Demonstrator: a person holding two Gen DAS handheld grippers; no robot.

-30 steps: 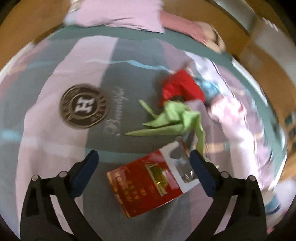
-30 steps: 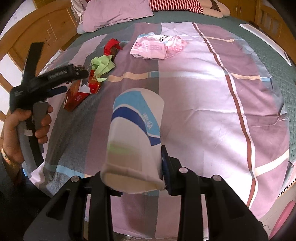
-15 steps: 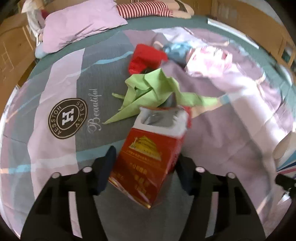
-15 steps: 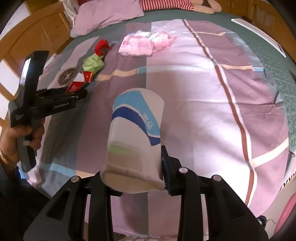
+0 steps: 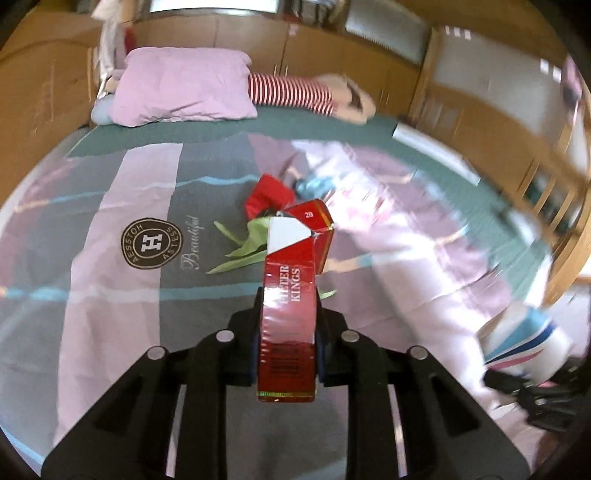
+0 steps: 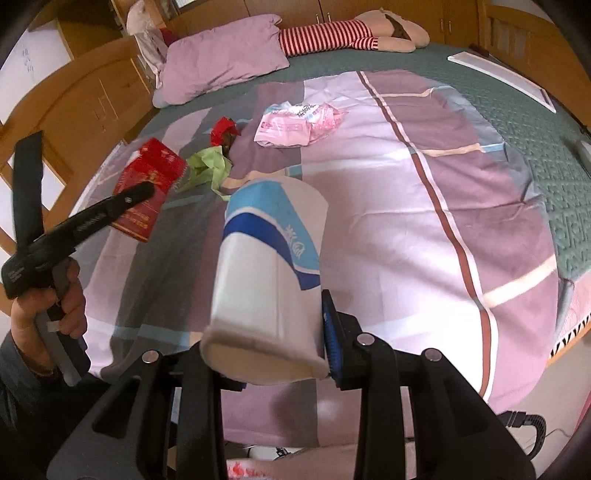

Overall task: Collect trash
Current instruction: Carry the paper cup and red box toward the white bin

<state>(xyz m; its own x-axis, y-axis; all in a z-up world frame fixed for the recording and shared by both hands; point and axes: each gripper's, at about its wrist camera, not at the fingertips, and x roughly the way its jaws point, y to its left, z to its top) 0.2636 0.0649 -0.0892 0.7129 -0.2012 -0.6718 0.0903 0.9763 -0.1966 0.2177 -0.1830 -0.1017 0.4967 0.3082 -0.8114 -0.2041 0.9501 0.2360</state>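
My left gripper point(image 5: 286, 332) is shut on a red cigarette pack point(image 5: 290, 314) and holds it lifted above the bed; the pack also shows in the right wrist view point(image 6: 147, 184). My right gripper point(image 6: 266, 332) is shut on a white and blue paper cup point(image 6: 269, 280), held above the bed's near edge; the cup shows at the right of the left wrist view point(image 5: 524, 343). On the bed lie a green crumpled paper point(image 6: 210, 168), a red wrapper point(image 6: 223, 129) and a pink plastic packet point(image 6: 295, 123).
The bed carries a striped purple and grey bedspread point(image 6: 424, 206). A purple pillow point(image 6: 225, 70) and a striped doll point(image 6: 332, 35) lie at the head. Wooden bed frame and cabinets point(image 5: 480, 122) surround the bed. A cable point(image 6: 528, 422) lies on the floor at right.
My left gripper closed on the cigarette pack and lifted it off the bed, turning it edge-up. The right gripper kept holding the cup, nearly still.
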